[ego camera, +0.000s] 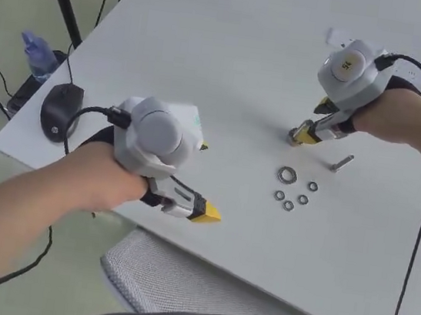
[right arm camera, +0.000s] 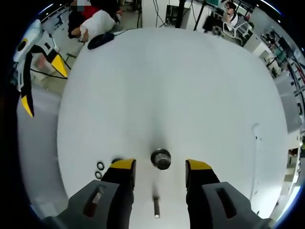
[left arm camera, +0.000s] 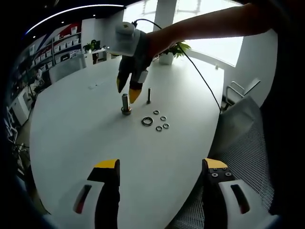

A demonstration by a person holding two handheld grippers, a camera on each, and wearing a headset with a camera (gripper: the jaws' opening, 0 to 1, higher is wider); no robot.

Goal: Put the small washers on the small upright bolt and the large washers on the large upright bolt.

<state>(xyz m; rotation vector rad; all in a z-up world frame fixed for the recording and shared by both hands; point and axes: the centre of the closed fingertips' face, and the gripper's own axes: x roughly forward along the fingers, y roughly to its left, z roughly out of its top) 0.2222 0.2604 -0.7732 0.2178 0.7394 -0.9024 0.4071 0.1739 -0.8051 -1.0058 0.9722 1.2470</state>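
White table (ego camera: 210, 41). Left gripper (left arm camera: 161, 164) over near-left edge, jaws apart, nothing between. Right gripper (left arm camera: 127, 91) farther right, jaws apart. Large bolt (left arm camera: 126, 104) upright in gap just ahead of its tips. Small bolt (left arm camera: 148, 95) upright just right of large bolt. One large washer (left arm camera: 147, 121) and four small washers (left arm camera: 163, 118) flat on table, clustered on near side of bolts.

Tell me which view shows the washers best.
Head view: all five washers lie unobstructed, seen from above. Left gripper view shows them at a lower angle; right gripper view catches two clearly, low left.
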